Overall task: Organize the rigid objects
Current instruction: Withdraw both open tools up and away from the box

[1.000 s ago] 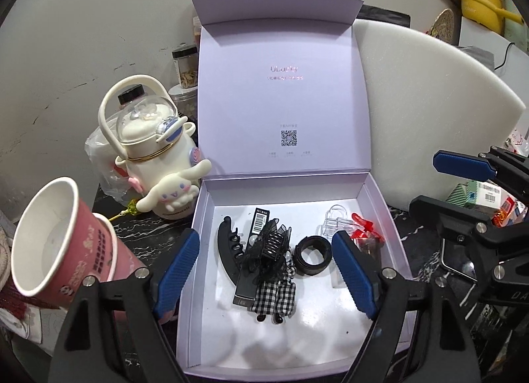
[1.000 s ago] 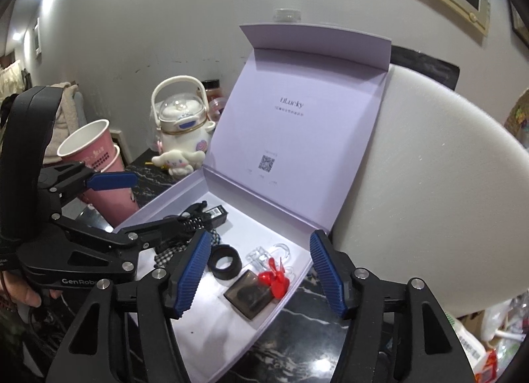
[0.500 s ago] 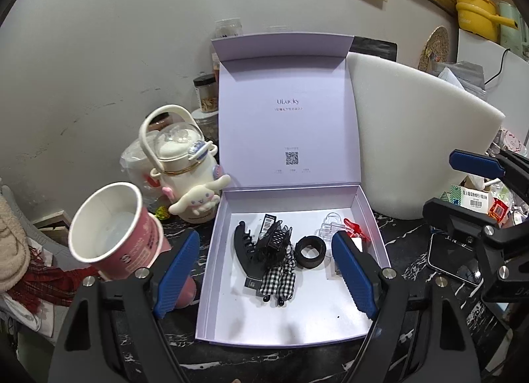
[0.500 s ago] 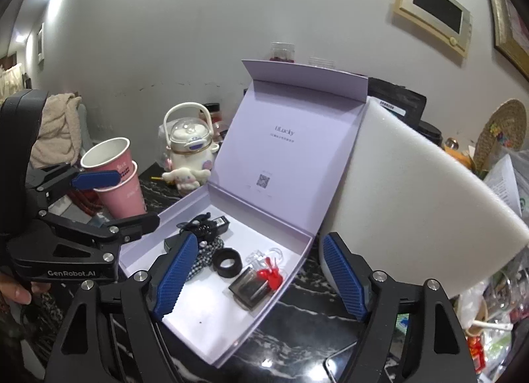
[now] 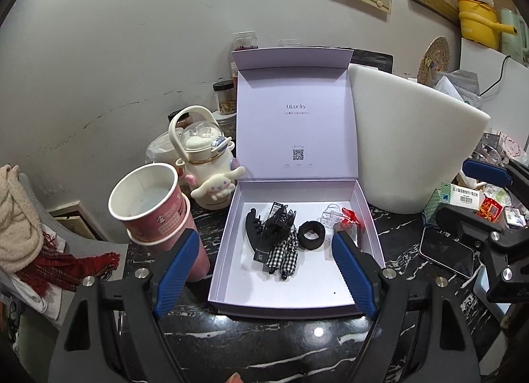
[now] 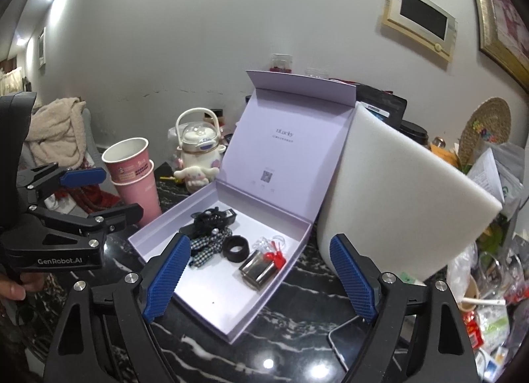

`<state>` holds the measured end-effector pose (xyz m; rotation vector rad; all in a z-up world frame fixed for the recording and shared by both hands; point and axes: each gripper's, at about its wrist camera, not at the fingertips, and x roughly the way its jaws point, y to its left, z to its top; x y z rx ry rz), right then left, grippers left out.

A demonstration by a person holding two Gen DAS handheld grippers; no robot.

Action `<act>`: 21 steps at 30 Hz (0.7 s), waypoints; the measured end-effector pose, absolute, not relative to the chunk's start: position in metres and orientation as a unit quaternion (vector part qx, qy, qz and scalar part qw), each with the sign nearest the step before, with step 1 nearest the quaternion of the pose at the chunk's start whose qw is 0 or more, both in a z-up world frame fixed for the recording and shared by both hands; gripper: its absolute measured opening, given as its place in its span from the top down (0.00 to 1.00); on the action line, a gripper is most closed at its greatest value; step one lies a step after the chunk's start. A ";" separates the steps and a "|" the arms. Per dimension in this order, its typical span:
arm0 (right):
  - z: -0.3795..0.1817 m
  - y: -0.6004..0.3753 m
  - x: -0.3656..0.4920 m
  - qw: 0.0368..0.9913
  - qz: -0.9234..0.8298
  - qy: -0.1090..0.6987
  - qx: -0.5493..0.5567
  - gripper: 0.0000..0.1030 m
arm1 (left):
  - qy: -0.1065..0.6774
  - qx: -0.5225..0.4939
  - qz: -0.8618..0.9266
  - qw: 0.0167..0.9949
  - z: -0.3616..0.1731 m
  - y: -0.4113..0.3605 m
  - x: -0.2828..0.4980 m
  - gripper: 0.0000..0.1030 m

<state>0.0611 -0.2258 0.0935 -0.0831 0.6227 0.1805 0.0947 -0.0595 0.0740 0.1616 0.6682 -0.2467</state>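
- Lilac box [image 5: 221, 252] lies open, lid upright at its far side; black hair clip [image 5: 256, 229] runs front-to-back inside.
- Left claw [image 5: 264, 274] and right claw [image 6: 258, 280]: both spread wide, empty.

a pale lilac box [image 5: 228, 240] is showing a black hair claw [image 5: 253, 229], a black-and-white checked bow [image 5: 282, 255], a black ring [image 5: 310, 234] and a red clip [image 5: 352, 217]; pink paper cups [image 5: 155, 204] are standing left of centre.
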 end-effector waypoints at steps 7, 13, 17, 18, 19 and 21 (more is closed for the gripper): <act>0.089 -0.220 0.040 0.946 0.084 0.309 -0.045 0.13 | 0.337 0.076 -0.110 0.932 0.067 -0.055 0.078 0.20; 0.080 -0.217 0.028 0.943 0.084 0.321 -0.040 0.13 | 0.345 0.071 -0.112 0.929 0.061 -0.052 0.061 0.20; 0.072 -0.214 0.021 0.940 0.081 0.329 -0.036 0.13 | 0.352 0.070 -0.107 0.927 0.056 -0.050 0.052 0.20; 0.070 -0.214 0.019 0.940 0.079 0.330 -0.036 0.13 | 0.354 0.071 -0.105 0.927 0.055 -0.050 0.050 0.20; 0.068 -0.213 0.017 0.939 0.078 0.333 -0.036 0.13 | 0.356 0.070 -0.105 0.926 0.053 -0.049 0.049 0.20; 0.064 -0.212 0.013 0.938 0.079 0.337 -0.034 0.13 | 0.362 0.068 -0.104 0.924 0.049 -0.049 0.046 0.20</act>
